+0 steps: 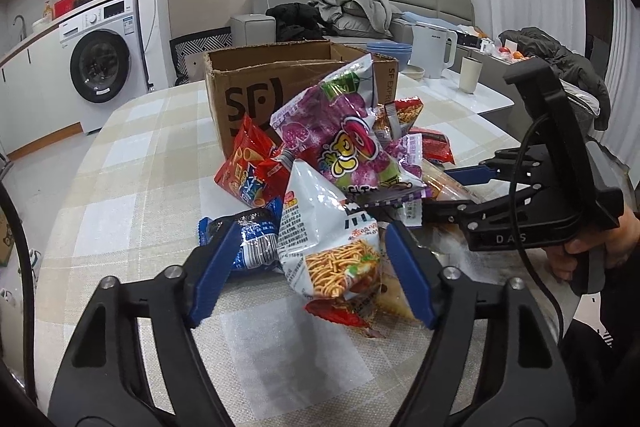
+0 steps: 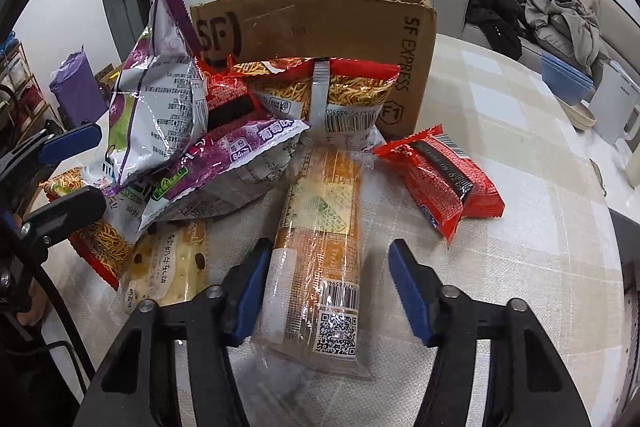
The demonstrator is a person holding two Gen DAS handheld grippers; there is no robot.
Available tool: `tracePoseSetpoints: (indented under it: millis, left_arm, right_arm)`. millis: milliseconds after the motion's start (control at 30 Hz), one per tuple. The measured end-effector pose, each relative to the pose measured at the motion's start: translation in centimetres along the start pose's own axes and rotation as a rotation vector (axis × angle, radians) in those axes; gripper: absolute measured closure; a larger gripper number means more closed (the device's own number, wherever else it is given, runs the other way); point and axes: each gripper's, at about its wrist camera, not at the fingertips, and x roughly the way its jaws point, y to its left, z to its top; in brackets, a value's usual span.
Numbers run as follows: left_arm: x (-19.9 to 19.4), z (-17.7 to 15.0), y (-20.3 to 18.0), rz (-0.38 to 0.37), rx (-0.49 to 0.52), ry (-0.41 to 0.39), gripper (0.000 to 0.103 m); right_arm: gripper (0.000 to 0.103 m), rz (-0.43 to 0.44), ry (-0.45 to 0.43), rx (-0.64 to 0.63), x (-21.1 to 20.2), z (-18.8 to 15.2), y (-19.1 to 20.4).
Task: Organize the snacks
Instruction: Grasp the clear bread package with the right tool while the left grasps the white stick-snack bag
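From the left wrist view, the cardboard box (image 1: 296,83) stands open-topped on the checked tablecloth (image 1: 132,163), and every snack lies heaped just in front of it, none visibly inside. The left gripper (image 1: 308,267) hangs with its blue pads spread wide, straddling a white noodle-snack bag (image 1: 328,247) at the near edge of the heap; a blue packet (image 1: 248,239) lies just to the near left of that bag, a red chip bag (image 1: 252,167) sits closer to the box, and a big purple bag (image 1: 340,131) leans up against the box's front. The right gripper (image 1: 452,195) reaches in from the side, low in the pile, its jaws apart. From the right wrist view, the right gripper (image 2: 324,287) is open around the near end of a long orange biscuit sleeve (image 2: 320,247), which lies flat with its far end pointing at the box (image 2: 320,23); one pad touches the wrapper, the other stands clear of it. A red packet (image 2: 444,171) lies apart, off the box's right corner, and a clear noodle pack (image 2: 324,87) rests against the box wall. I'd judge the sorting is barely begun and this is the reach-and-grasp step. The next move calls for closing on the sleeve squarely, then lifting it over the box's rim without dragging the bags that overlap its far end.
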Motion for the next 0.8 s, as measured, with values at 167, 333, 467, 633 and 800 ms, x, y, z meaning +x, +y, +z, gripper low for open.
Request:
tracePoseSetpoints:
  millis: [167,333,467,633,800]
  left_arm:
    - [0.4,-0.1,-0.3,-0.028,0.017,0.023,0.051]
    - [0.7,-0.2,-0.3,-0.037,0.013,0.035,0.055]
    - [0.9,-0.2,0.2,-0.062,-0.007,0.04,0.064]
    - [0.5,-0.2,0.6,-0.09,-0.042,0.019,0.073]
    - [-0.3,0.3,1.2,-0.103,-0.078,-0.009,0.075]
  right_arm:
    - [0.063,0.006,-0.006,0.026,-0.1,-0.1,-0.6]
    - [0.064,0.013,-0.013,0.029,-0.2,0.0,-0.9]
    - [0.065,0.02,-0.027,0.025,-0.5,-0.2,-0.8]
    - [0.065,0.026,-0.063,0.024,-1.7,-0.9,-0.5]
    - [0.065,0.035,-0.099,0.049,-2.8,-1.4,-1.1]
